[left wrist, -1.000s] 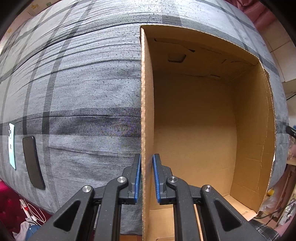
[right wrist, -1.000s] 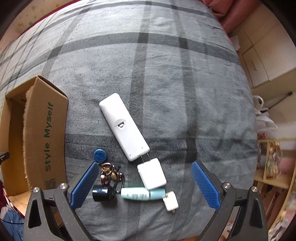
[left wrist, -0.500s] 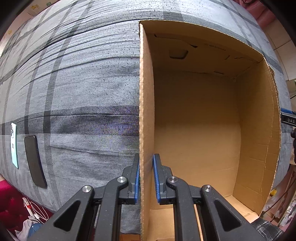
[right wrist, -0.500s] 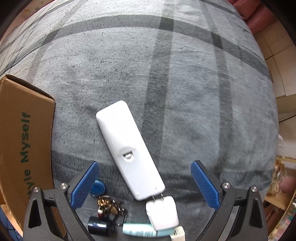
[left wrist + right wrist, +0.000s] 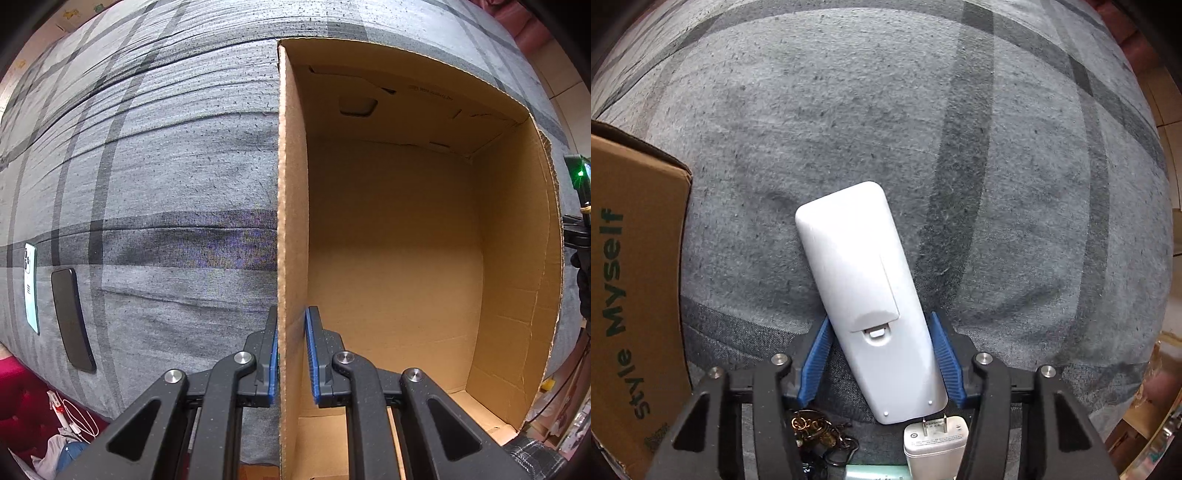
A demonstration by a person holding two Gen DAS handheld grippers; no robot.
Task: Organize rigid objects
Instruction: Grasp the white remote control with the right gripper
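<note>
We take the open brown cardboard box (image 5: 399,236) as our landmark. Nearest us, our left gripper (image 5: 291,354) is clamped tight on the box's near side wall, one blue pad outside and one inside. We judge that this steadies the light carton on the soft grey plaid bedcover (image 5: 849,110) so things can be dropped in without it tipping or sliding. The box interior shows nothing in it.

Just beside the box's printed outer wall, our right gripper (image 5: 881,362) points down over the long white plastic remote control (image 5: 868,295), lying back-up with its battery door showing. The jaws have just been closing and stand about half open, one blue pad at each long edge; the remote is between them, but we see a slim gap at the sides, so we do not count it as gripped. Straddling the narrow width suits a rigid body.

At the remote's near end lie a white plug-in charger (image 5: 936,443), a bunch of dark and brass keys (image 5: 816,432) and a pale teal tube (image 5: 875,472). Beyond the box's far side, two flat phones (image 5: 70,317) lie near the bed's edge.
</note>
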